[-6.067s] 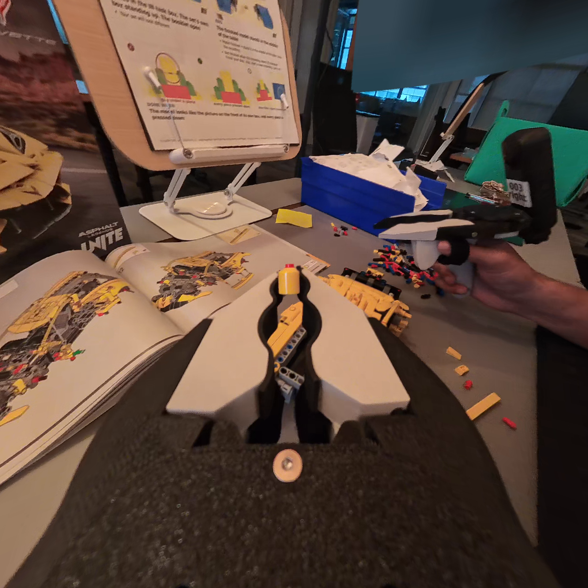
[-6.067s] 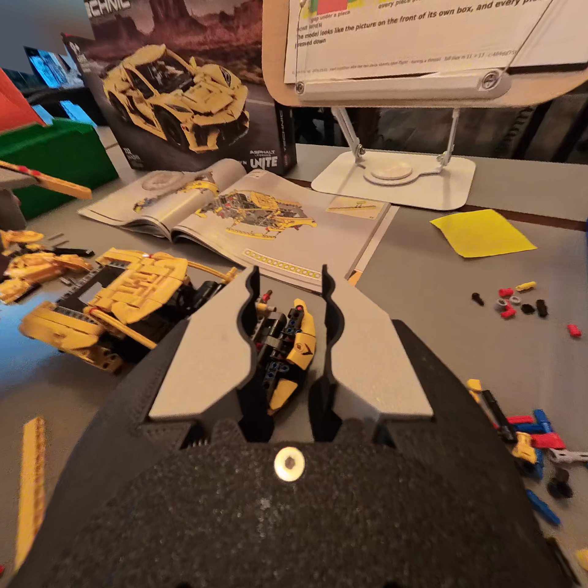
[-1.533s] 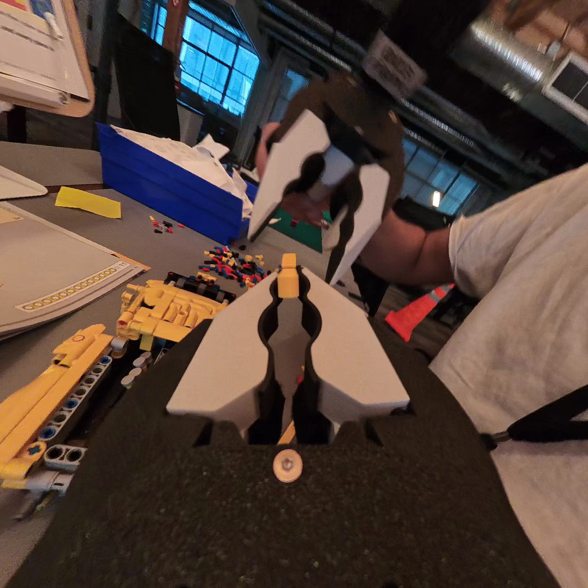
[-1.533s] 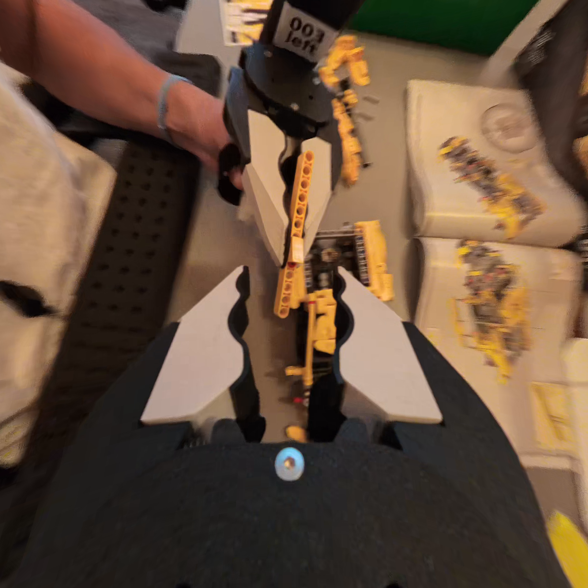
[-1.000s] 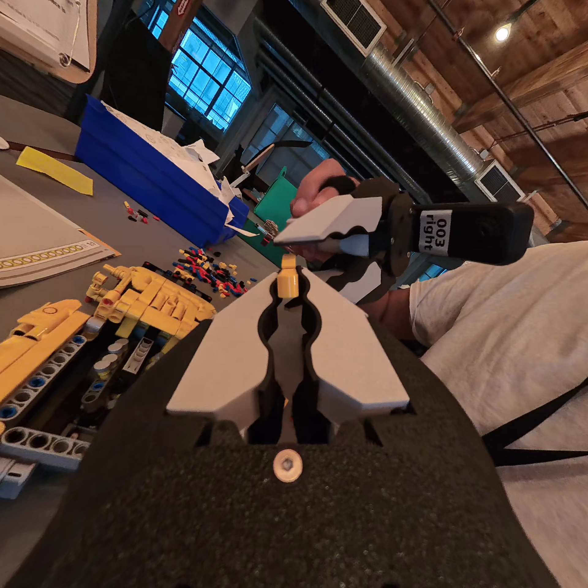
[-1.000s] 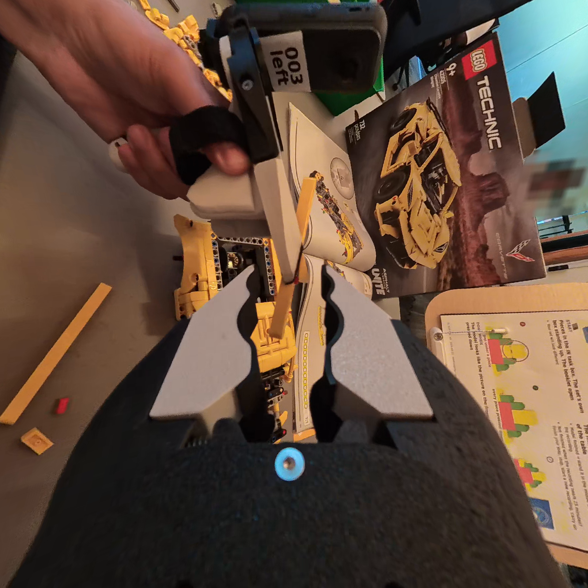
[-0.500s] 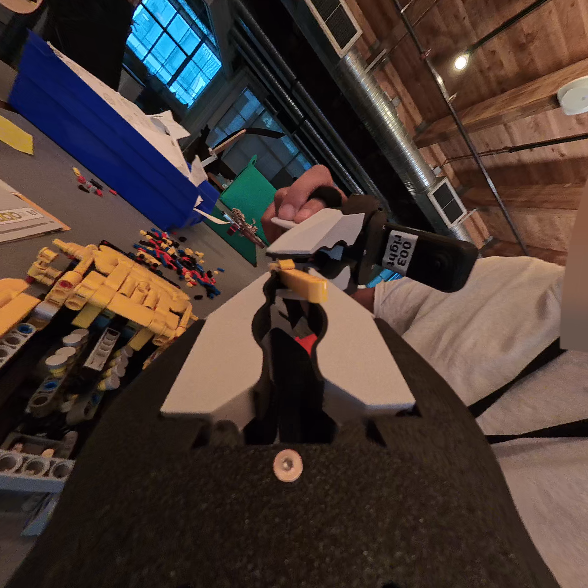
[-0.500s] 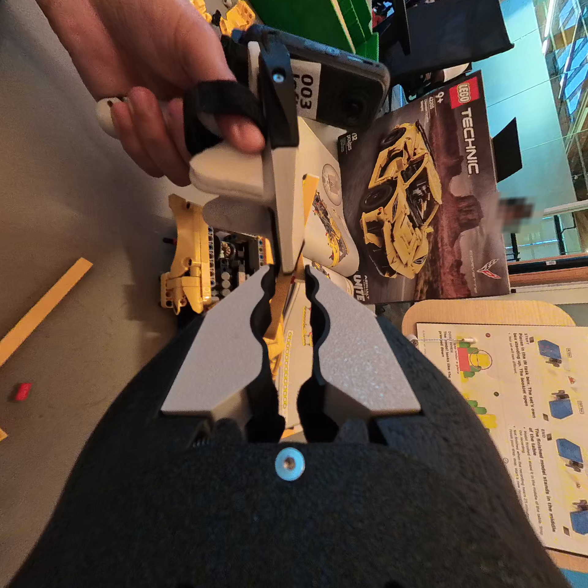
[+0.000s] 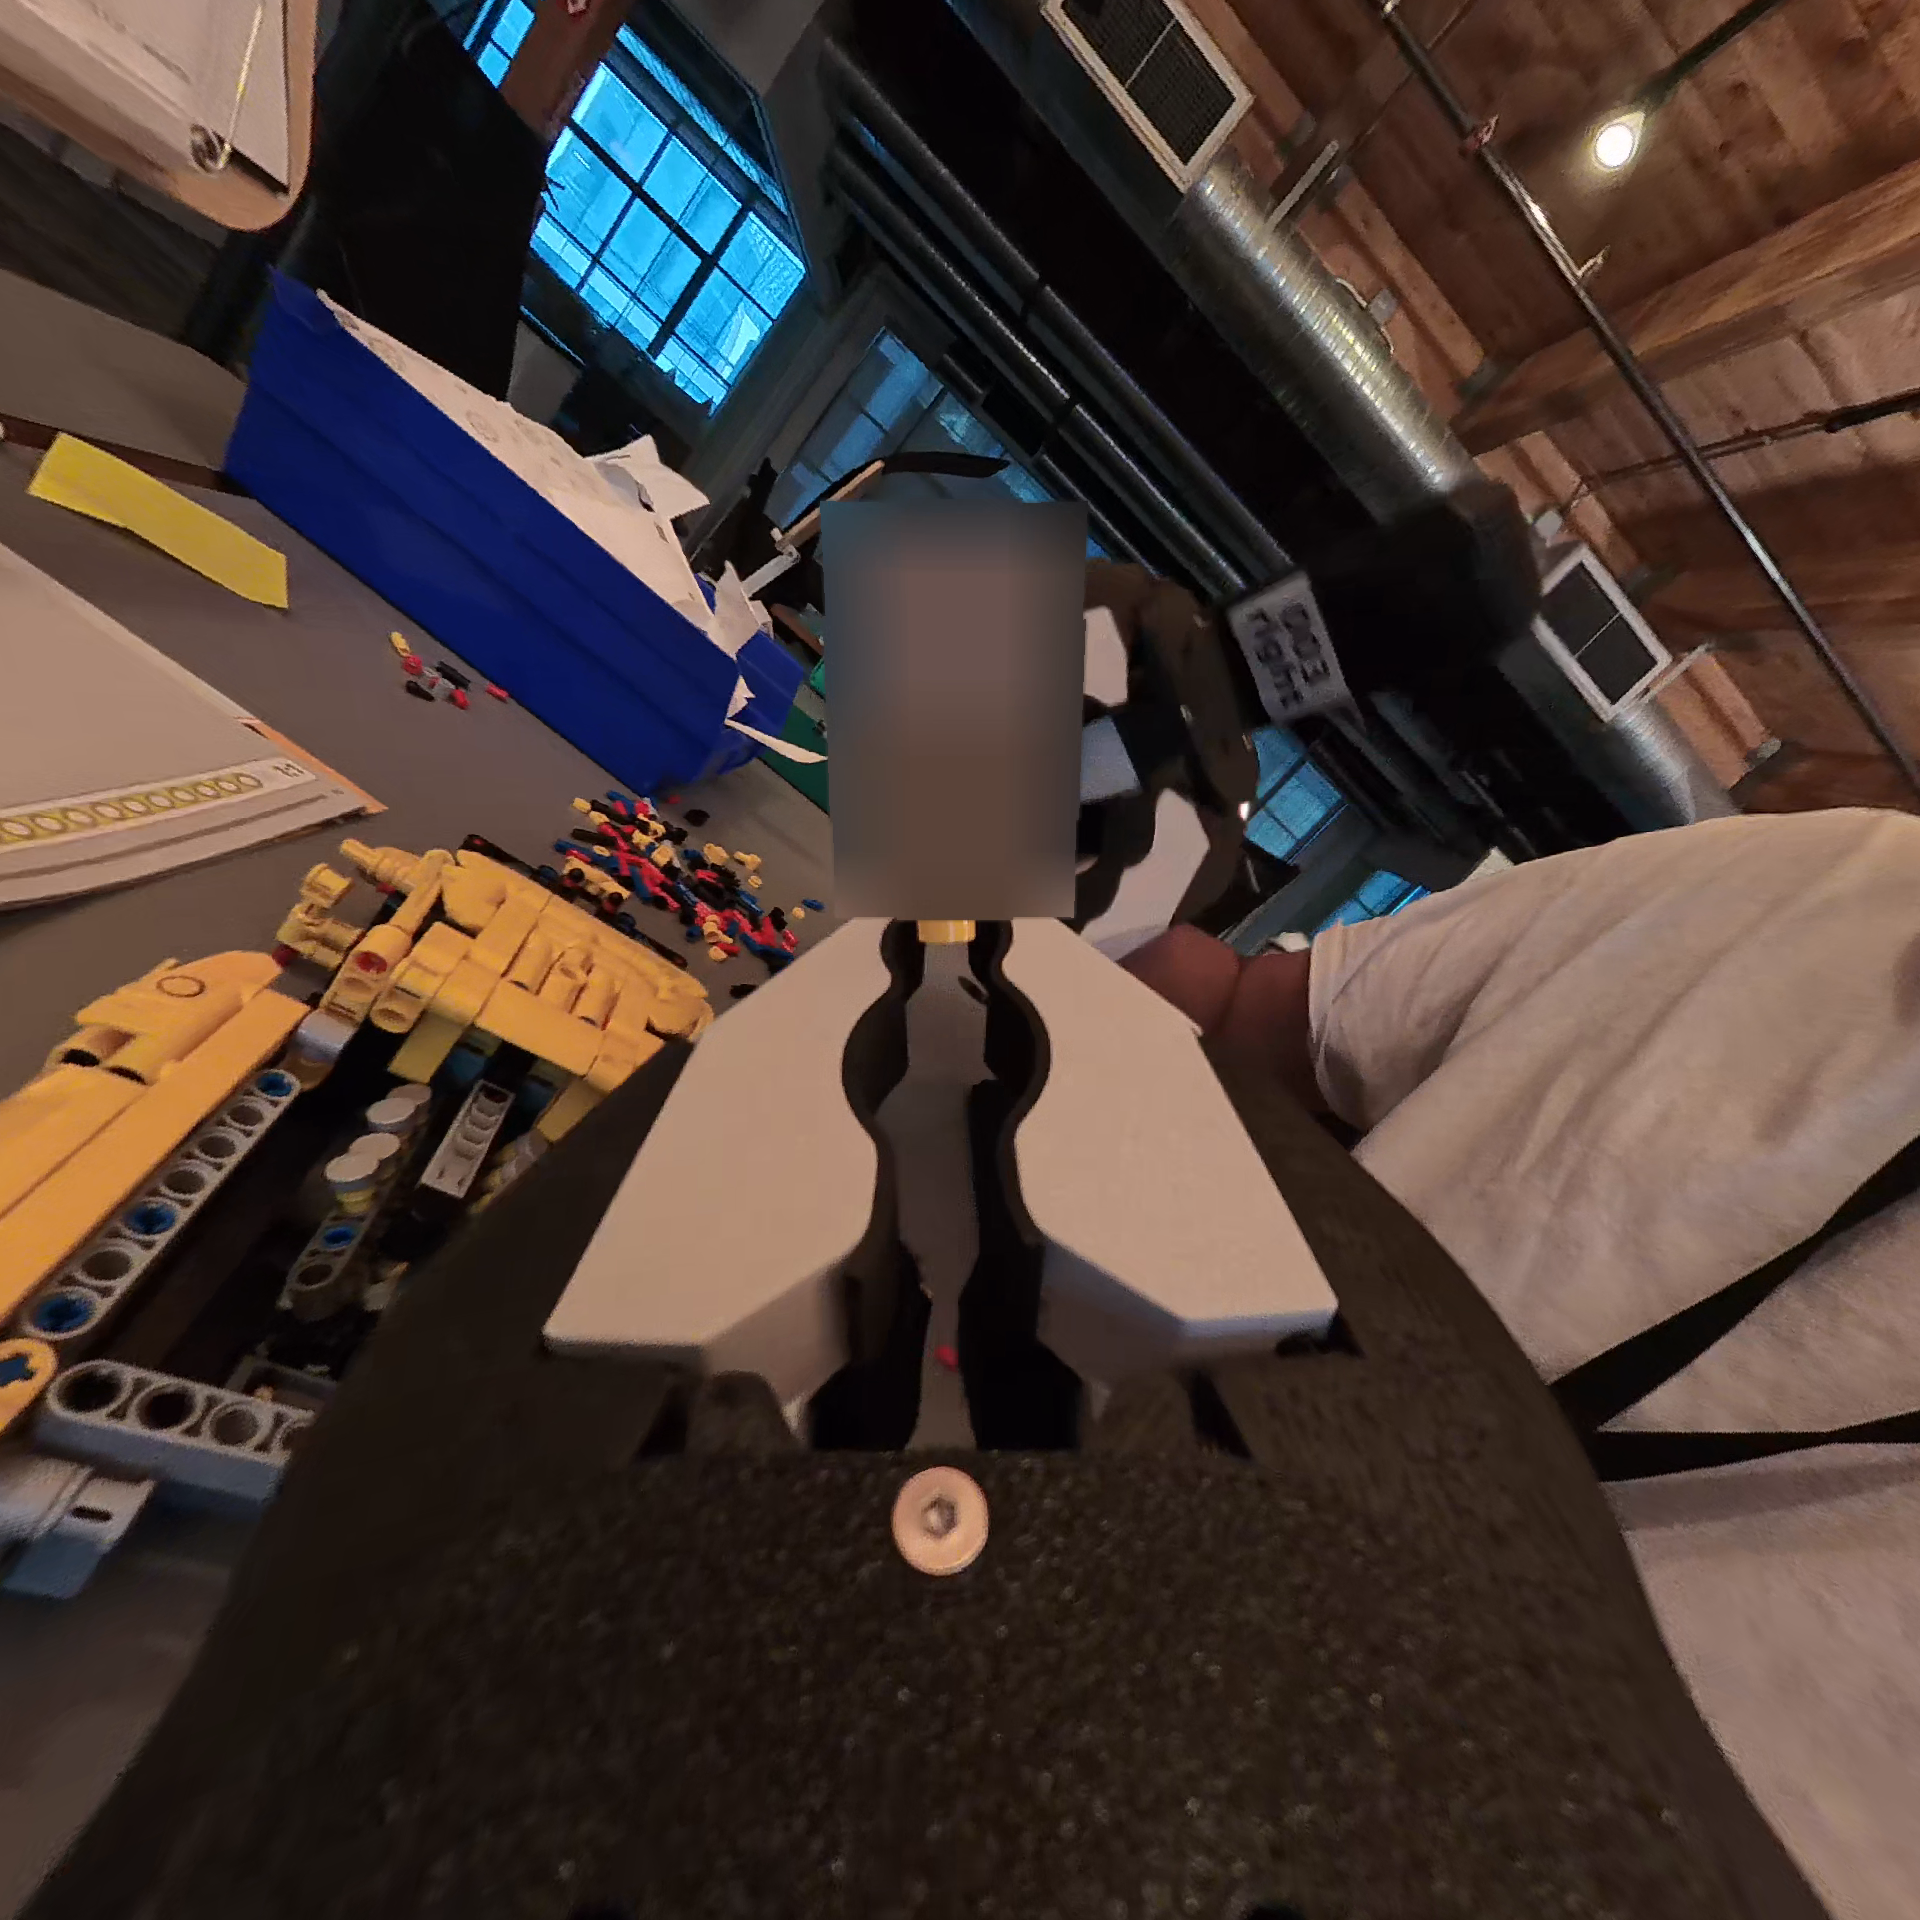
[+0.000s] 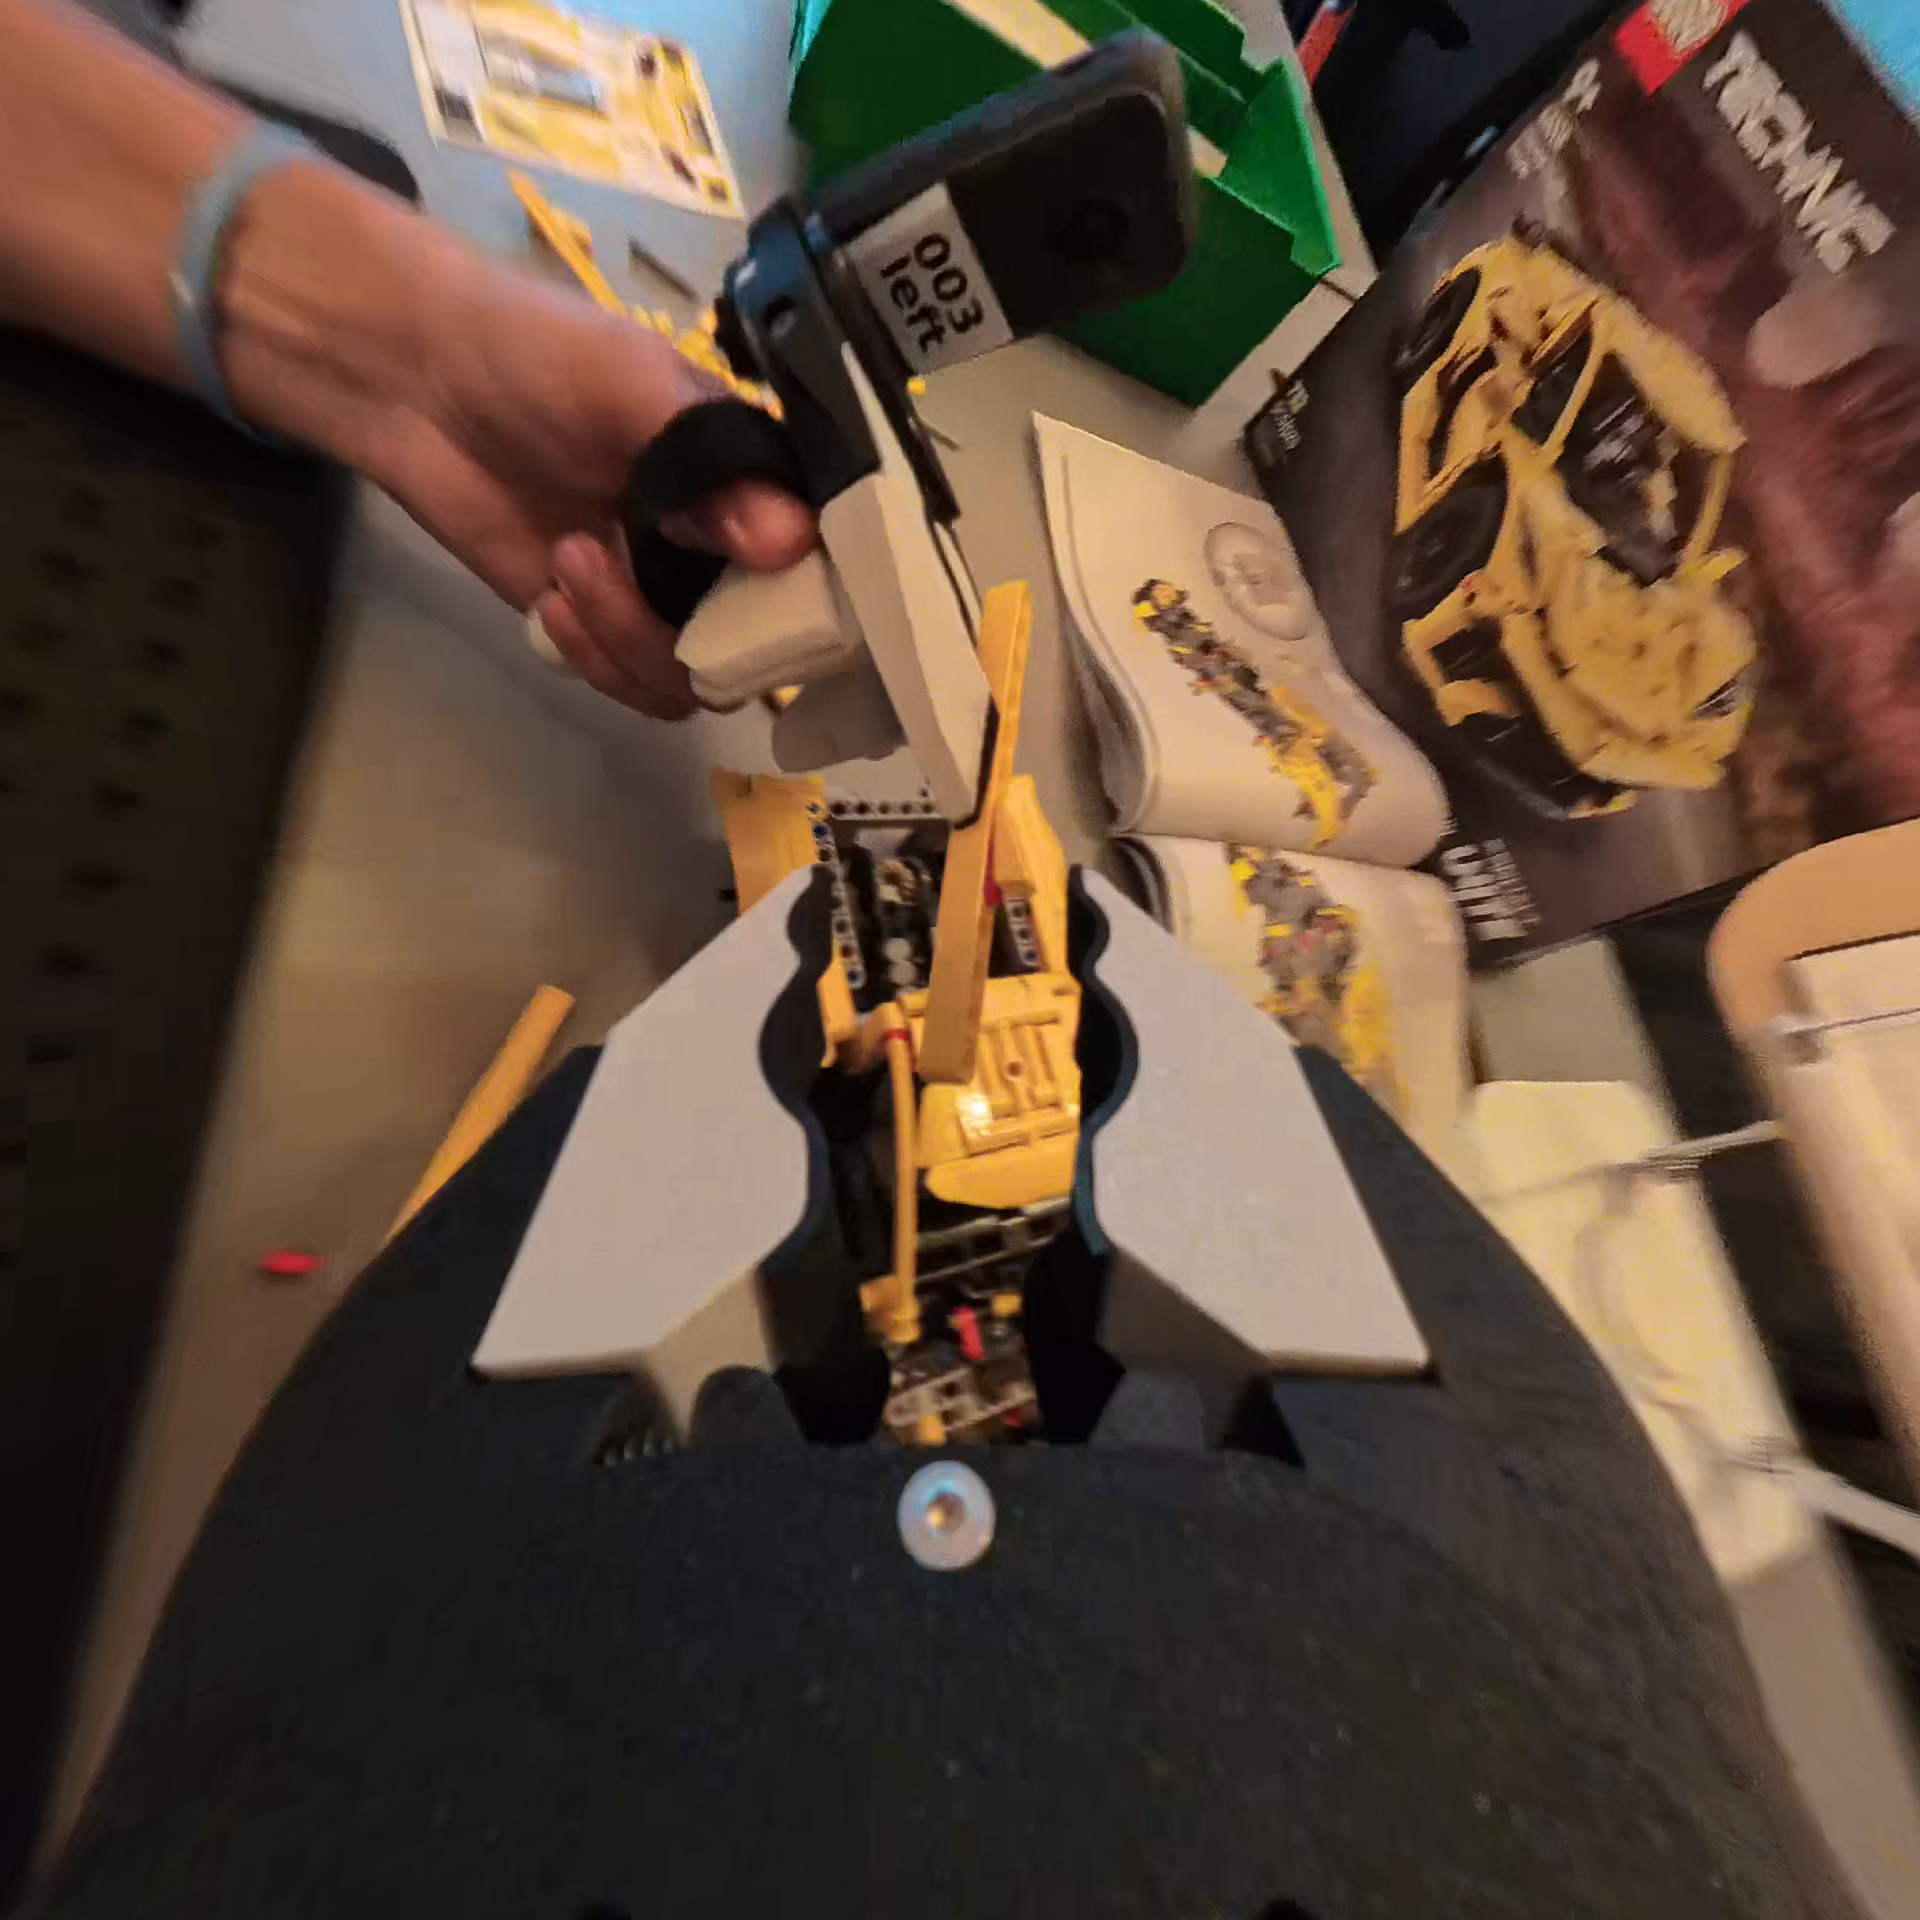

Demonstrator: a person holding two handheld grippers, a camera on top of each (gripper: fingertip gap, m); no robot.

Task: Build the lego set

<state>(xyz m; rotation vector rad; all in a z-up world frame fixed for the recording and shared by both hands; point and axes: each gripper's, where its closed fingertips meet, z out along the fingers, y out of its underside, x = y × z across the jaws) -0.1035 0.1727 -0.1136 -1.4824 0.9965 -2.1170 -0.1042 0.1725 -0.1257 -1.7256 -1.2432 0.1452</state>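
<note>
I hold the long yellow beam (image 10: 977, 831) pinched in my left gripper (image 9: 945, 940), up over the half-built car (image 10: 987, 1101) on the surface. My right gripper (image 10: 940, 914) has its fingers spread; I should square them on the beam's free end before closing.

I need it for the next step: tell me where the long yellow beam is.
In the right wrist view the long yellow beam is pinched in the left gripper, held above the half-built yellow car.
</note>
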